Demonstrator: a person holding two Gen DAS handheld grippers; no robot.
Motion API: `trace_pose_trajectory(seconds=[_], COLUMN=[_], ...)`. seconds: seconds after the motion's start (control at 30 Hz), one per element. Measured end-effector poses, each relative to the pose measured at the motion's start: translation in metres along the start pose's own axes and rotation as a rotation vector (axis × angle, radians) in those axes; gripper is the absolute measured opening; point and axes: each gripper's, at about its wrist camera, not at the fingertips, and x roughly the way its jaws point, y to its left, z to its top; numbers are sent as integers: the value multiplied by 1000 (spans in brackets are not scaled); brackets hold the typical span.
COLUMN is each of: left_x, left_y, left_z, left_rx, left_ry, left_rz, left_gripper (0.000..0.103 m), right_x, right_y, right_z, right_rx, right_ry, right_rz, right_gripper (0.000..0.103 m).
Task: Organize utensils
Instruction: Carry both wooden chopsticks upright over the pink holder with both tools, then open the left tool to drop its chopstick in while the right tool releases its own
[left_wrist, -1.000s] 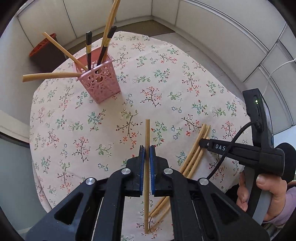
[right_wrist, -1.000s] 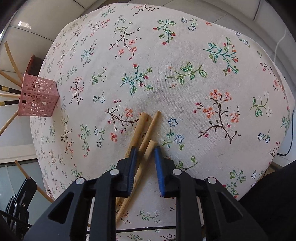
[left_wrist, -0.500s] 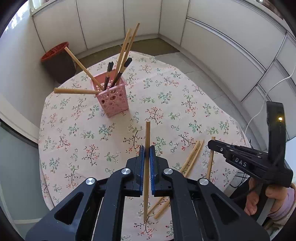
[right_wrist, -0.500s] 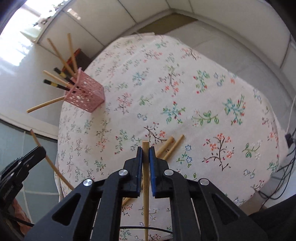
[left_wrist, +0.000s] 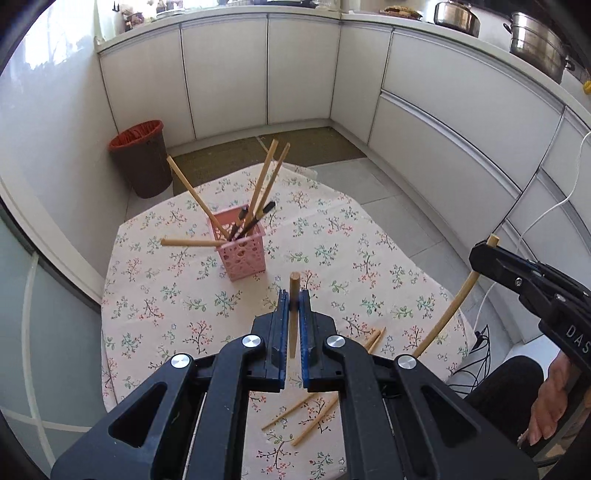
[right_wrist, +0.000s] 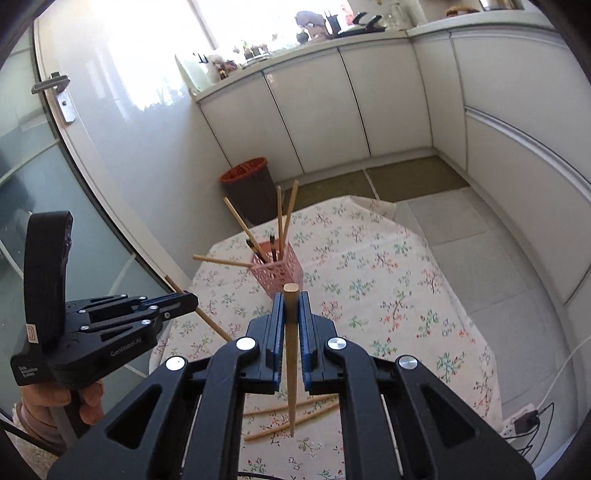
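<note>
My left gripper (left_wrist: 293, 295) is shut on a wooden chopstick (left_wrist: 293, 325), held high above the floral tablecloth (left_wrist: 177, 306). My right gripper (right_wrist: 291, 299) is likewise shut on a chopstick (right_wrist: 291, 362) that hangs down between its pads. Each gripper shows in the other's view: the right gripper (left_wrist: 482, 254) with its chopstick (left_wrist: 448, 314) at the right edge, the left gripper (right_wrist: 190, 299) at the left. Ahead of both stands a pink lattice holder (left_wrist: 243, 254) (right_wrist: 282, 269) with several chopsticks in it. Loose chopsticks (left_wrist: 317, 417) (right_wrist: 295, 417) lie on the cloth below.
A brown bin with a red rim (left_wrist: 142, 158) (right_wrist: 247, 188) stands on the floor beyond the table. White cabinets (left_wrist: 295, 74) line the far walls, a glass door (right_wrist: 37, 155) is at the left. A power strip with cables (right_wrist: 524, 421) lies right of the table.
The right gripper closed on one chopstick from the pile and lifted it off the cloth. Both grippers rose and tilted up, so the holder and cabinets came into view.
</note>
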Motion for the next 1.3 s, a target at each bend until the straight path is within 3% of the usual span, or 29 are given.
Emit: trace_pose_trajectory(seconds=[0.3, 0.7, 1.0, 1.2, 1.3], left_x=[-39, -55, -2, 50, 60], left_y=[19, 47, 71, 91, 92], left_z=[58, 123, 154, 141, 129], left_rx=[-42, -94, -123, -184, -160], left_ry=[-108, -213, -210, -145, -110], left_rz=[39, 101, 163, 122, 122], left_gripper=[5, 5, 5, 6, 11], right_x=[-16, -9, 50, 88, 101], right_y=[23, 58, 57, 49, 54], right_z=[81, 156, 176, 176, 175], right_rx=[-29, -91, -117, -91, -111], right_ry=[-132, -277, -286, -286, -280], right_rz=[39, 50, 38, 62, 58], right_gripper=[8, 8, 8, 8, 8])
